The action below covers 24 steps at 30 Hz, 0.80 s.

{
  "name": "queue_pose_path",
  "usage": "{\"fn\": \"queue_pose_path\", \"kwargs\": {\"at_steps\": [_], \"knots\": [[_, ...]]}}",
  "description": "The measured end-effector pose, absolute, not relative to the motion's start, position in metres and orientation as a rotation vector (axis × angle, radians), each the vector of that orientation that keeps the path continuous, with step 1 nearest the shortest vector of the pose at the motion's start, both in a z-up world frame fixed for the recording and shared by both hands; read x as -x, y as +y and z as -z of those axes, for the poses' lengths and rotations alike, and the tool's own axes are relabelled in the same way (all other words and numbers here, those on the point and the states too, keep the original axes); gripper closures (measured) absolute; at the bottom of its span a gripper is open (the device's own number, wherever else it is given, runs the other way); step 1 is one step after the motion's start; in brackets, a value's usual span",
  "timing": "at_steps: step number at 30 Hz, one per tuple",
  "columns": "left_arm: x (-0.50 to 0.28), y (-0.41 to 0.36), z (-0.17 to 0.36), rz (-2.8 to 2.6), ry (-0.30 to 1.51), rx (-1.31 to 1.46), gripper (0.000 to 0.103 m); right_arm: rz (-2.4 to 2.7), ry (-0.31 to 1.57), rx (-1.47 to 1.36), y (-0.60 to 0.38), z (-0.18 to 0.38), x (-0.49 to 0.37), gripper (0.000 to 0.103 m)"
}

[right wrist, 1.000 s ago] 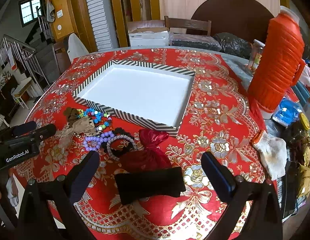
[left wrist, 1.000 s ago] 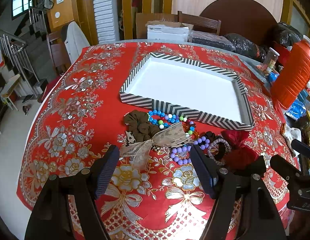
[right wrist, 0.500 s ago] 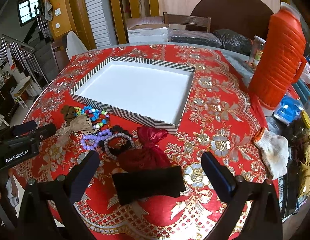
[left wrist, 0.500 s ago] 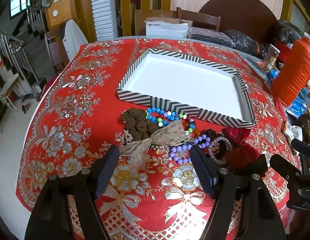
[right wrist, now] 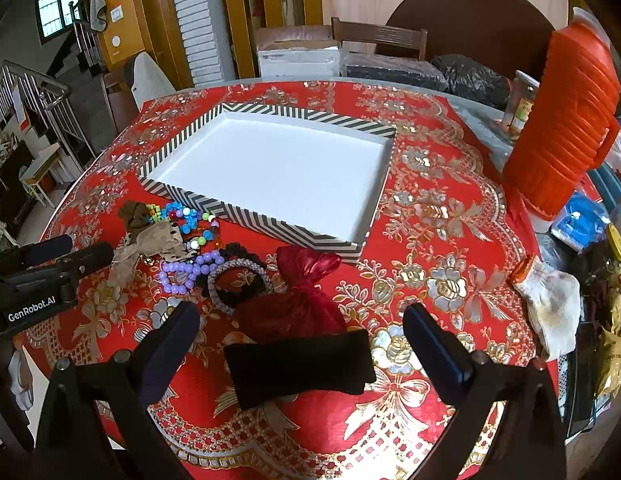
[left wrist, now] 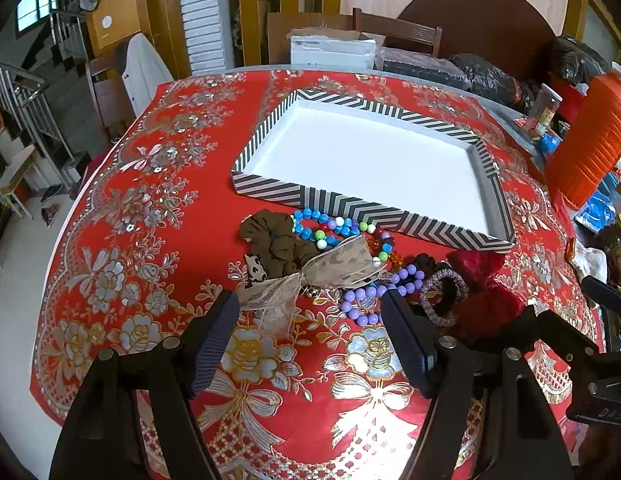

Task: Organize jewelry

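Red brocade cloth (left wrist: 110, 248) covers the round table, and your jewelry sits on it in one tangled heap just in front of the striped tray (left wrist: 350, 208), which has nothing inside yet. That nearness looks deliberate: each piece needs only a short lift over the low wall.

Your left gripper (left wrist: 310, 344) hangs with its jaws spread wide and nothing between them, lined up on the gauzy ribbon bow (left wrist: 306, 276), which lies over the brown scrunchie (left wrist: 274, 240) and the multicoloured bead bracelet (left wrist: 326, 228). Being on top, the bow is probably the piece to take first. The purple bead bracelet (left wrist: 374, 288) lies just to its right.

Your right gripper (right wrist: 300, 346) is likewise wide and holding nothing, poised over the black pouch (right wrist: 298, 364), with the red organza bag (right wrist: 298, 292) just beyond. Keeping one tool per side of the heap should stop them crossing.
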<state>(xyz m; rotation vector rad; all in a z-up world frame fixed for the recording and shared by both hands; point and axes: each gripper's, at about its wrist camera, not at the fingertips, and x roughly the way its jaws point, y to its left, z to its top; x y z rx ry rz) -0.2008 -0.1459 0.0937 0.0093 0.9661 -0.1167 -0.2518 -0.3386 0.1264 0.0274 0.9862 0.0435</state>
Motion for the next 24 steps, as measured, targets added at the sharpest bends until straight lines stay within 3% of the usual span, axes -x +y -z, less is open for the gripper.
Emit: {"fn": "queue_pose_path", "kwargs": {"at_steps": [24], "knots": [[0.1968,-0.1460,-0.0886,0.128,0.991,-0.007,0.046,-0.043,1.006,-0.017,-0.3387,-0.1202,0.2455,0.000]]}}
